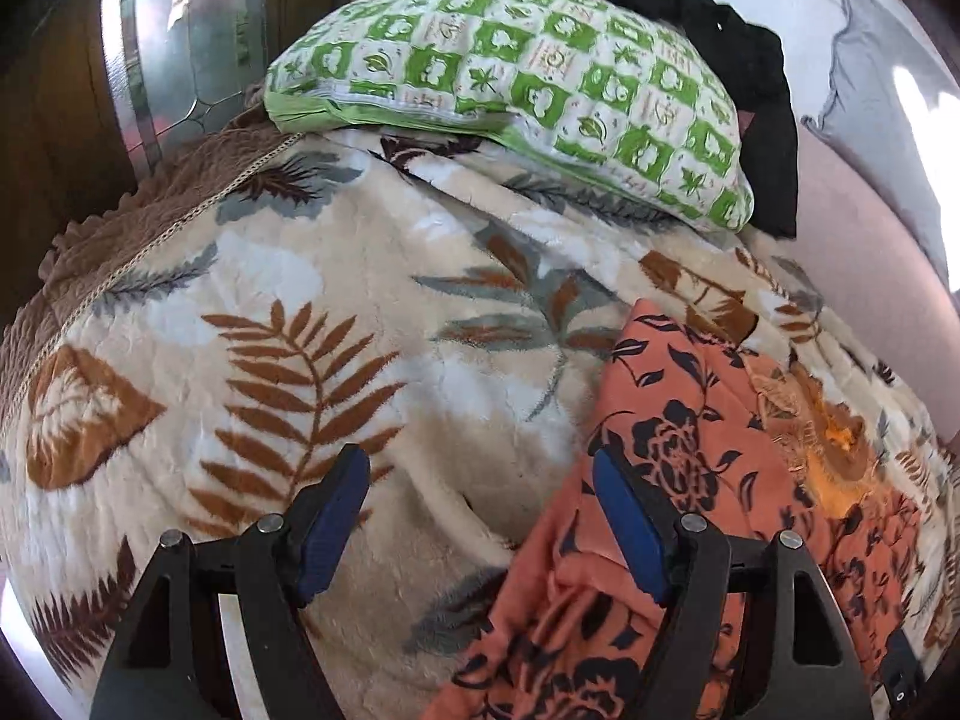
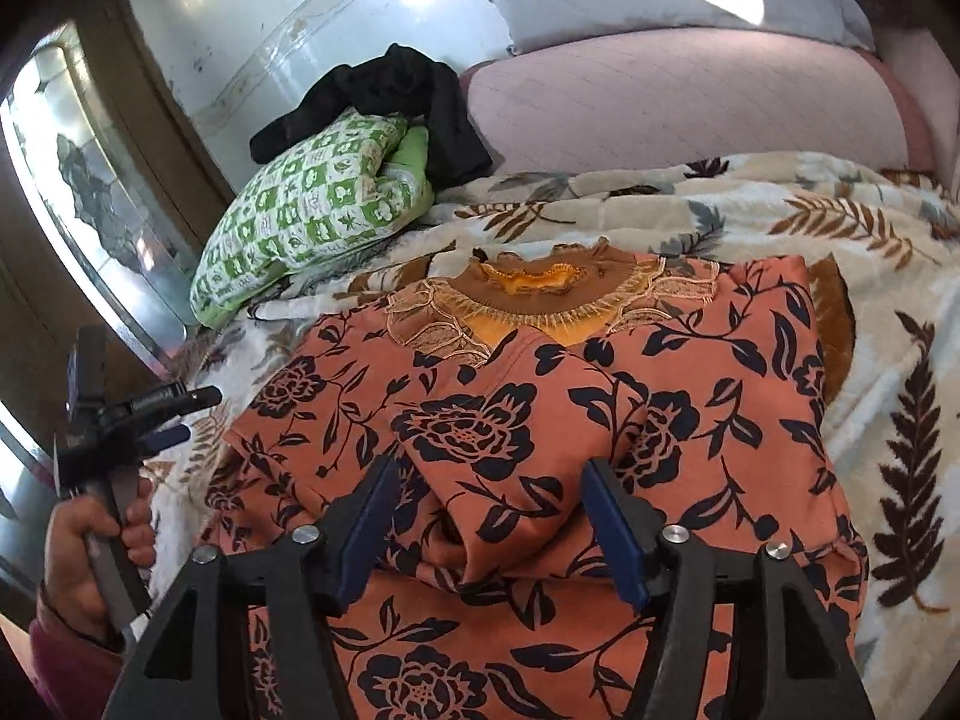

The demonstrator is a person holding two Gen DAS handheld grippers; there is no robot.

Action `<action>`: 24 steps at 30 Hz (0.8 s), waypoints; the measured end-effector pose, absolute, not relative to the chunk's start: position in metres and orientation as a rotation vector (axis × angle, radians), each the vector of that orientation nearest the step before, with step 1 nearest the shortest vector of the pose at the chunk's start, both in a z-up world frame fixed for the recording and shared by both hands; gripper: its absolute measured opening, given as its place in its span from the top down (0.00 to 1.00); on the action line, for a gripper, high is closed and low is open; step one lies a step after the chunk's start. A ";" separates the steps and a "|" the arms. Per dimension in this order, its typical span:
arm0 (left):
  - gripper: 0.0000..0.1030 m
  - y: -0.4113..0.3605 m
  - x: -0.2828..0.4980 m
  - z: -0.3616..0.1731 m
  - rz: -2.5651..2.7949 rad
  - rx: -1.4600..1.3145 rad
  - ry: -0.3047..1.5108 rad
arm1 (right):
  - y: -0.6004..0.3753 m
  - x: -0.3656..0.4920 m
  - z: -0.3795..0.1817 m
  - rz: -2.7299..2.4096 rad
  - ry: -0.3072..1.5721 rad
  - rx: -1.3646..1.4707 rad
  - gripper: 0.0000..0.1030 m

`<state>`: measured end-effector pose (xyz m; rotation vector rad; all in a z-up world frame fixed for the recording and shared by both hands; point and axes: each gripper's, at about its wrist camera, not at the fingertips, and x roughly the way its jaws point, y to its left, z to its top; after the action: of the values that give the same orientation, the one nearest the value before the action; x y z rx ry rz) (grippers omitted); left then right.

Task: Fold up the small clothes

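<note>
An orange garment with black flowers [image 2: 540, 432] and an embroidered brown and yellow neckline [image 2: 540, 294] lies on the leaf-print blanket [image 2: 900, 396], its sides folded inward over the middle. My right gripper [image 2: 486, 516] is open above its lower middle, holding nothing. My left gripper [image 1: 480, 516] is open over the blanket [image 1: 360, 300] at the garment's left edge [image 1: 690, 438], with the right finger over the cloth. In the right wrist view the left gripper [image 2: 174, 414] is held by a hand at the left.
A green checked pillow [image 1: 510, 84] lies at the head of the bed with a black garment [image 1: 738, 60] draped behind it. A pink quilted cover [image 2: 690, 102] lies beyond the blanket. A wall and a wooden-framed glass panel [image 2: 90, 180] stand on the left.
</note>
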<state>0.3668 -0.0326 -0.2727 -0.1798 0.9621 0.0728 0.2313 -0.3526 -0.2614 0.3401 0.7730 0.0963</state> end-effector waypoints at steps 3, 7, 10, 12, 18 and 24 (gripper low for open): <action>0.25 -0.035 0.373 -0.281 0.027 -0.152 0.990 | -0.328 0.261 -0.270 0.070 0.852 0.204 0.31; 0.25 -0.056 0.381 -0.298 0.016 -0.006 1.032 | -0.311 0.304 -0.294 0.010 0.967 0.052 0.32; 0.25 -0.064 0.380 -0.302 0.044 0.098 1.008 | -0.323 0.314 -0.297 -0.046 0.984 0.052 0.80; 0.25 -0.061 0.379 -0.303 0.053 0.100 1.019 | -0.347 0.305 -0.286 -0.087 0.944 0.163 0.84; 0.25 -0.050 0.378 -0.306 0.075 0.081 1.052 | -0.449 0.224 -0.281 -0.259 0.808 0.525 0.85; 0.25 -0.049 0.370 -0.291 0.127 0.098 1.003 | -0.505 0.146 -0.321 -0.393 0.849 0.736 0.80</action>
<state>0.3700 -0.0494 -0.2908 0.0984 1.0027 0.1271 0.1458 -0.5051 -0.3208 0.7357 0.8491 -0.3934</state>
